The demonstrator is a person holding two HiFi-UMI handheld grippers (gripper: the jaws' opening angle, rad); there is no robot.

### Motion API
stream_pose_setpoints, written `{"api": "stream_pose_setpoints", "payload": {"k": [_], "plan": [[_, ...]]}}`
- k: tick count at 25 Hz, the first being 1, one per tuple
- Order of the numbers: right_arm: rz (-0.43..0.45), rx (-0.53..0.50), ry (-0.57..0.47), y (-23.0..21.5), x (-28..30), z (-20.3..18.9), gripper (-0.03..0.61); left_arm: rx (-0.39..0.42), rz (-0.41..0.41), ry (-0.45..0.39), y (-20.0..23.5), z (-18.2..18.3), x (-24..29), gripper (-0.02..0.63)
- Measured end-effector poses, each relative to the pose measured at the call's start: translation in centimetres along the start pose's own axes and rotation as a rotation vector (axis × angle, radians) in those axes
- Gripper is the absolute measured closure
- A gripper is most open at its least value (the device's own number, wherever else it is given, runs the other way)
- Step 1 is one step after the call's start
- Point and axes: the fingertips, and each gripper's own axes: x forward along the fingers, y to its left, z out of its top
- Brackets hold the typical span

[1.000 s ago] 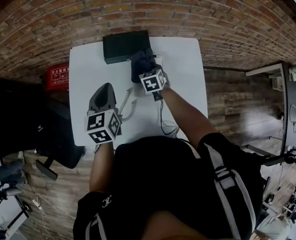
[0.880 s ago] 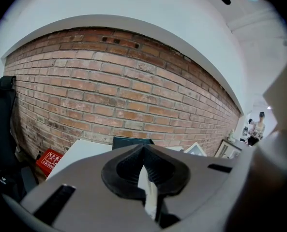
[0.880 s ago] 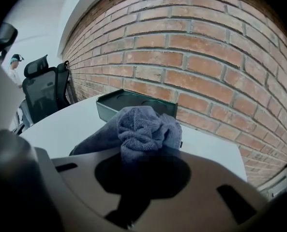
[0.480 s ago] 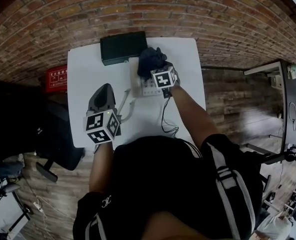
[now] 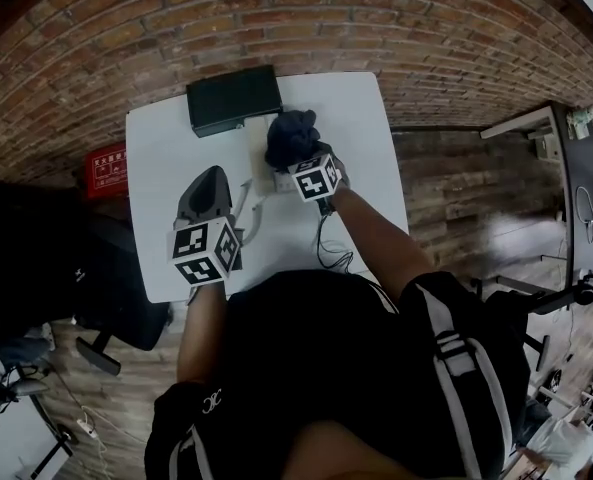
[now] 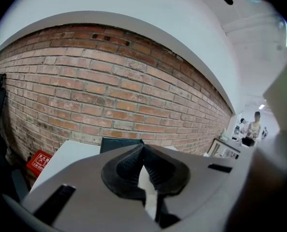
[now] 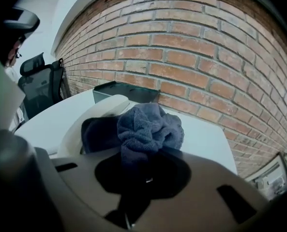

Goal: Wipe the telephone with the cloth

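Right gripper jaws pinched cloth on telephone; light pressure, short strokes looked best. Left gripper jaws sat pressed together, empty.

Table: white, set against a brick wall.
Right claw: tip buried in a bunched dark cloth, on the pale telephone.
Left claw: over the table's left side, apart from the telephone.
Back edge: a dark box.
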Motion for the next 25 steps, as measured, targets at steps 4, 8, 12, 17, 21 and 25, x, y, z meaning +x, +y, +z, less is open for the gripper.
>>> {"api": "stream_pose_setpoints", "payload": {"k": [4,8,12,17,21,25], "plan": [[0.018,-0.012,0.012,0.9,-1.0,-1.5,0.545,0.006,-0.014,0.007,-0.4,-0.1,0.1,0.614],[0.032,-0.041,0.029,1.9,-1.8,-3.1,0.545,0.008,-0.025,0.015,-0.9,-0.5,0.3,0.614],[0.049,-0.04,0.044,2.9,-2.5,-4.3,0.545,0.013,-0.038,0.019,-1.4,-0.5,0.5,0.614],[0.064,-0.095,0.045,4.2,-4.0,-6.1,0.545,0.016,-0.037,0.024,-1.5,-0.6,0.5,0.614],[0.065,-0.034,0.051,3.8,-4.0,-6.4,0.543,0.013,-0.024,0.028,-0.9,-0.6,0.4,0.614],[0.061,0.073,0.041,2.5,-3.1,-5.7,0.541,0.008,-0.008,0.027,-0.6,-0.6,0.3,0.614]]}}
